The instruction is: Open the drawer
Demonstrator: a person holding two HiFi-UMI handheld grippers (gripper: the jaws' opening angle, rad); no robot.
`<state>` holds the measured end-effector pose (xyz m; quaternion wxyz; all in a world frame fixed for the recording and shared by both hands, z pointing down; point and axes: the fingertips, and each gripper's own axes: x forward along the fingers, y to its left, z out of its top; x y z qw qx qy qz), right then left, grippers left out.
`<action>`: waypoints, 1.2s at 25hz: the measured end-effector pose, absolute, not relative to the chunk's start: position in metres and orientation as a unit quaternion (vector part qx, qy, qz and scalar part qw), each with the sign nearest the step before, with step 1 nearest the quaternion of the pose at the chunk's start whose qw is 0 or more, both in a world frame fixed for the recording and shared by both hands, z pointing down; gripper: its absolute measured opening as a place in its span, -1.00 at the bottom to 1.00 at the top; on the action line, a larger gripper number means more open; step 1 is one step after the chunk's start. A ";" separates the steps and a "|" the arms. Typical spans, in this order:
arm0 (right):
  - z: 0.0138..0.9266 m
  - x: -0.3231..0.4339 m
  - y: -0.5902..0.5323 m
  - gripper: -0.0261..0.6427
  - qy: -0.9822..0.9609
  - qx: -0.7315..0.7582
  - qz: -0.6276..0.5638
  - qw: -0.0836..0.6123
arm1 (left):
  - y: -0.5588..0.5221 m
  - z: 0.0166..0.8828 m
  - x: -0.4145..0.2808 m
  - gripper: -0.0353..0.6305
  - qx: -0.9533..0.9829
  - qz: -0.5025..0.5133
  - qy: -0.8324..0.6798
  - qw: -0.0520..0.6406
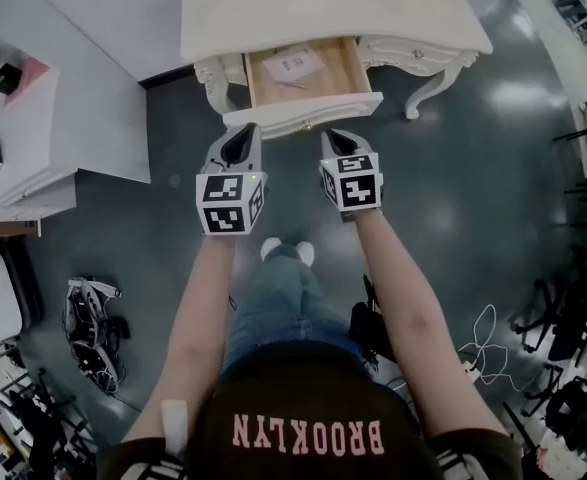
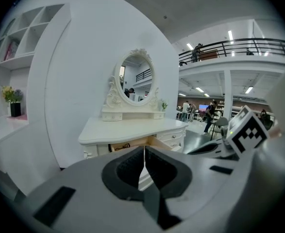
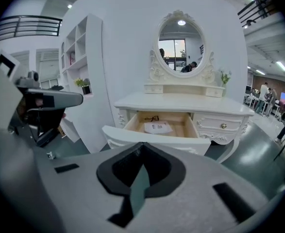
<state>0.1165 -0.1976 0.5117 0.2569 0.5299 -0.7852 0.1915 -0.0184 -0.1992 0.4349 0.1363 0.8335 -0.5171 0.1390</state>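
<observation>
state: drawer (image 1: pixel 303 111) was seen pulled well out of the white table (image 1: pixel 303 3), paper (image 1: pixel 295 63) inside | left hand-held gripper (image 1: pixel 240 138) and right hand-held gripper (image 1: pixel 341 140) were pressed together, empty, just short of drawer front | task judged done; front best left unbumped

Blocked straight ahead of the left gripper (image 1: pixel 245 133) and right gripper (image 1: pixel 335 136) by the pulled-out light wooden drawer with a cream carved front (image 1: pixel 303 116), just beyond the fingertips. Open from above into its box, with a white paper sheet (image 1: pixel 295 63) lying flat on the bottom, and roofed at the back by the cream-white carved dressing table (image 1: pixel 413 18). Clear over dark glossy floor (image 1: pixel 493 168) right of the right gripper as far as the curved table leg (image 1: pixel 433 86); narrower left of the left gripper, hemmed in by a tall white shelving unit (image 1: pixel 83 118).
</observation>
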 end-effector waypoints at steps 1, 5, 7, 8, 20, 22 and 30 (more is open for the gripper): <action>0.504 0.116 -0.196 -0.93 -0.787 0.530 0.187 0.255 | -0.198 0.431 -0.019 -0.87 0.834 0.138 -0.517 0.135; 0.472 0.115 -0.192 -0.93 -0.791 0.538 0.169 0.240 | -0.194 0.414 -0.019 -0.87 0.839 0.132 -0.512 0.128; 0.458 0.109 -0.193 -0.93 -0.794 0.540 0.158 0.233 | -0.194 0.407 -0.024 -0.87 0.840 0.129 -0.512 0.124; 0.451 0.106 -0.194 -0.93 -0.795 0.541 0.151 0.230 | -0.195 0.403 -0.026 -0.87 0.841 0.127 -0.512 0.122; 0.364 0.096 -0.186 -0.93 -0.805 0.561 0.091 0.172 | -0.208 0.330 -0.024 -0.87 0.855 0.082 -0.507 0.074; 0.348 0.097 -0.184 -0.93 -0.806 0.564 0.077 0.160 | -0.209 0.317 -0.020 -0.87 0.858 0.073 -0.504 0.064; 0.288 0.106 -0.172 -0.93 -0.806 0.581 0.020 0.109 | -0.209 0.270 -0.005 -0.87 0.870 0.044 -0.490 0.017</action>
